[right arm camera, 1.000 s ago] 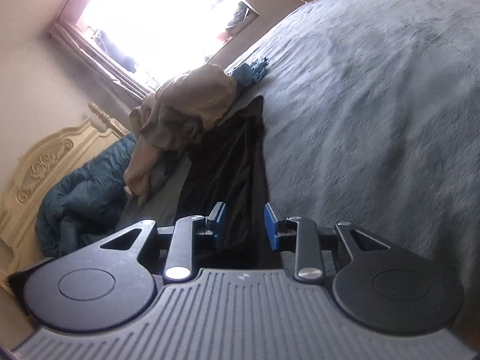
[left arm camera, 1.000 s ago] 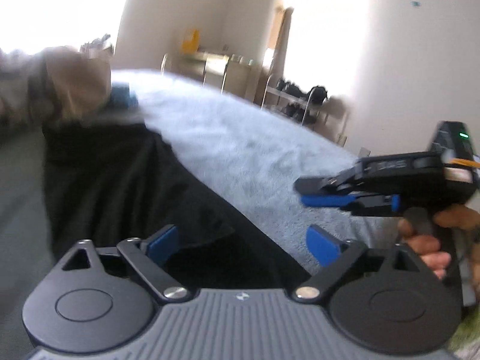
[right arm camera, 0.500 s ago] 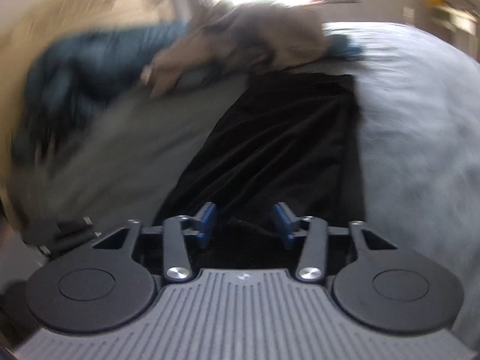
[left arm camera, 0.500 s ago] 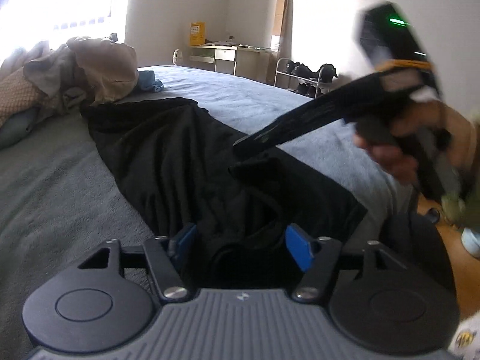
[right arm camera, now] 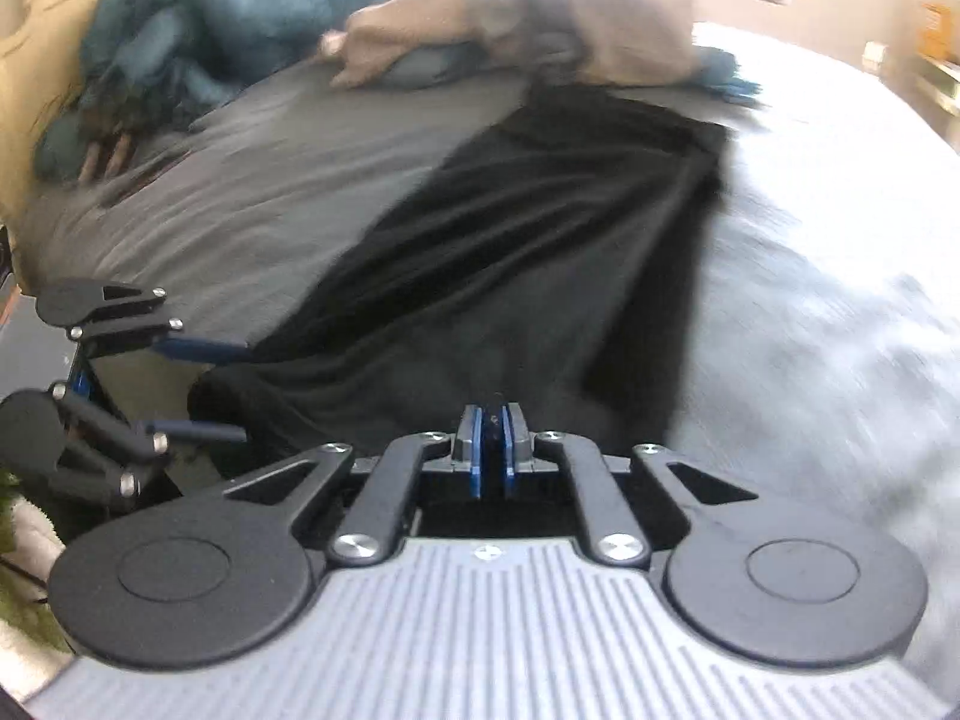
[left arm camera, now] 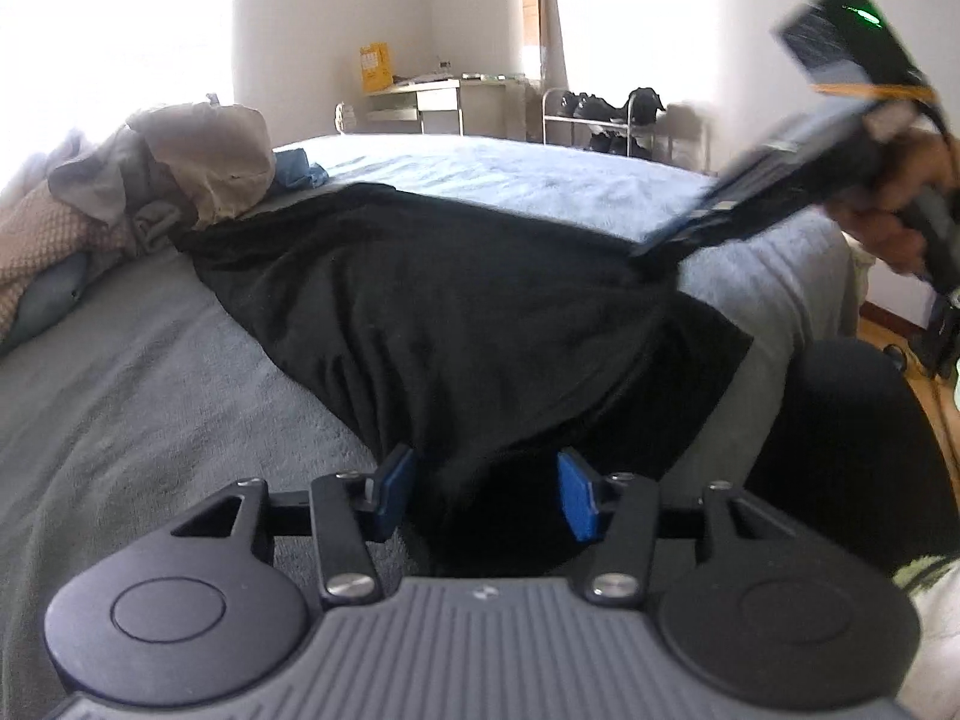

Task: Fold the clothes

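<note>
In the left wrist view, the black garment [left arm camera: 456, 324] lay wrinkled and lengthwise on the grey bedspread [left arm camera: 150, 396]. The left gripper [left arm camera: 486, 489] was closing around its bunched near edge, its pads not yet pressing.

In the right wrist view, the right gripper [right arm camera: 492, 450] was closing, pinching the garment's hem.

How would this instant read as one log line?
left tool: closing around black garment | right tool: closing, pinching its edge | bed
</note>
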Demonstrator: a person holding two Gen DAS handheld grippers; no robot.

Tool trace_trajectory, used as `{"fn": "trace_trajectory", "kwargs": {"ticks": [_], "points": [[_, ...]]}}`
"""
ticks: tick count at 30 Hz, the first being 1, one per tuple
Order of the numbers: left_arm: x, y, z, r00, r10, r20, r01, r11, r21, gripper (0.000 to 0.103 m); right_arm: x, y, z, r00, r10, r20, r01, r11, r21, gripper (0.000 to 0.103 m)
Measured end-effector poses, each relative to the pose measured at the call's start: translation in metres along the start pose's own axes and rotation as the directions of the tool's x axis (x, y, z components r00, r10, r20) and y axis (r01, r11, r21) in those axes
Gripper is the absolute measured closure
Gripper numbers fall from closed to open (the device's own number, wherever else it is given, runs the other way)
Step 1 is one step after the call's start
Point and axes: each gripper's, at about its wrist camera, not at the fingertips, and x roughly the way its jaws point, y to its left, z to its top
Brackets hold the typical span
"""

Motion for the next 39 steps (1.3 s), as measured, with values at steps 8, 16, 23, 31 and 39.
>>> {"fn": "trace_trajectory", "kwargs": {"ticks": [8, 16, 23, 31, 39], "points": [[-0.003, 0.005, -0.003, 1.0, 0.001, -0.023, -0.001, 1.0, -0.025, 0.051, -0.031, -0.043, -0.055, 0.995, -0.013, 0.097, -0.032, 0.894, 0.448, 0.089], [-0.01, 0.002, -0.008, 1.0, 0.022, -0.013, -0.023, 1.0, -0.02, 0.05, -0.025, -0.072, -0.067, 0.993, 0.027, 0.118, -0.103, 0.704, 0.703, 0.079], [-0.006, 0.007, -0.011, 0.999, 0.029, -0.018, -0.029, 0.999, -0.028, 0.05, -0.02, -0.073, -0.078, 0.99, 0.077, 0.122, -0.144, 0.601, 0.786, 0.078], [-0.005, 0.012, -0.012, 0.999, 0.031, -0.014, -0.032, 0.996, -0.086, 0.05, -0.004, -0.079, -0.069, 0.992, 0.092, 0.08, -0.12, 0.595, 0.795, 0.074], [-0.006, 0.011, -0.014, 0.999, 0.031, -0.007, -0.032, 0.996, -0.084, 0.051, -0.001, -0.077, -0.071, 0.99, 0.13, 0.053, -0.12, 0.594, 0.795, 0.073]]}}
